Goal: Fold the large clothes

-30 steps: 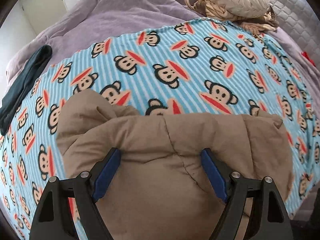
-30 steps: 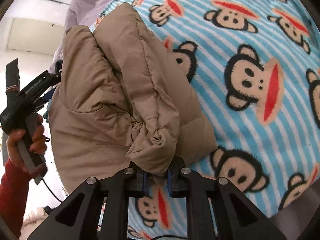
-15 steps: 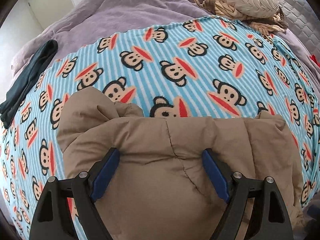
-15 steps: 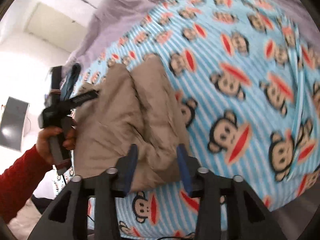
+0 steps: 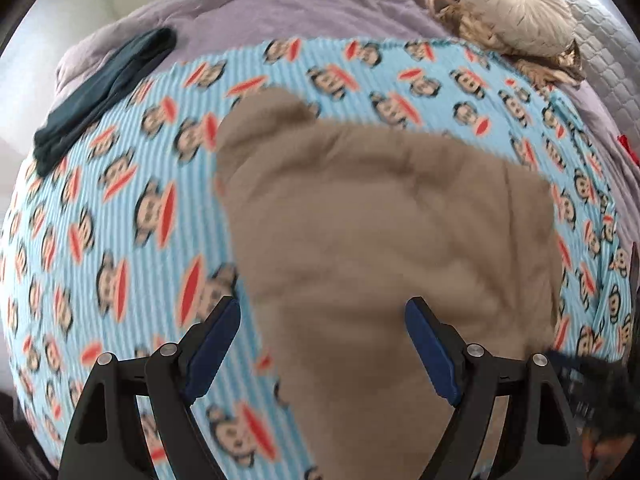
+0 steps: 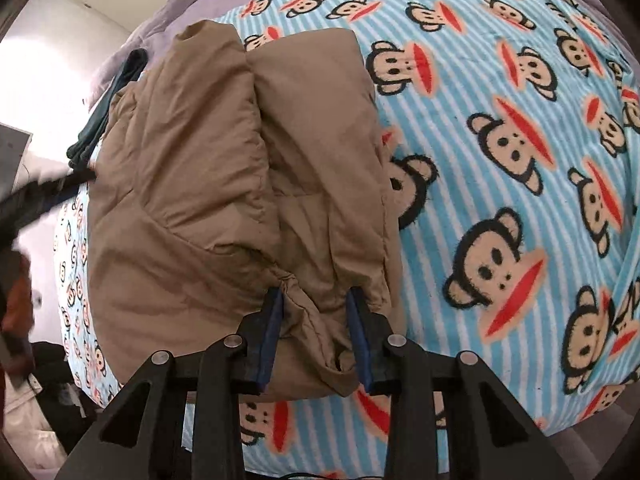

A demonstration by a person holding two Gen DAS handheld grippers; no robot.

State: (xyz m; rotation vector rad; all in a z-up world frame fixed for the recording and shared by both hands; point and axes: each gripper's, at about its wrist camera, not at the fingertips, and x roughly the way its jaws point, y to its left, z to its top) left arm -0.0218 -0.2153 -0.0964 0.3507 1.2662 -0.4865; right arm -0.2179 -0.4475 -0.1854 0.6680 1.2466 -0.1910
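A tan padded jacket point(image 5: 380, 216) lies folded in a thick bundle on a blue striped monkey-print blanket point(image 5: 120, 220). My left gripper point(image 5: 322, 308) hangs open above the jacket's near left edge, its blue pads wide apart and touching nothing. In the right wrist view the jacket point(image 6: 208, 160) shows two rolled folds side by side. My right gripper point(image 6: 315, 296) straddles a puffy fold at the near edge. Its jaws are closing, and both pads bear on the fabric between them. The left gripper point(image 6: 44, 196) is a dark blur at the left.
A dark green folded garment point(image 5: 104, 92) lies at the blanket's far left edge, over a lilac bedspread point(image 5: 300, 4). A round beige cushion point(image 5: 516, 8) and a woven bag sit at the far right. A hand in a red sleeve point(image 6: 16, 320) is at the left.
My left gripper lifted and slid left, so the jacket now sits farther off and to the right. My right gripper let go of the pinched corner, opened, then came down over a thicker fold.
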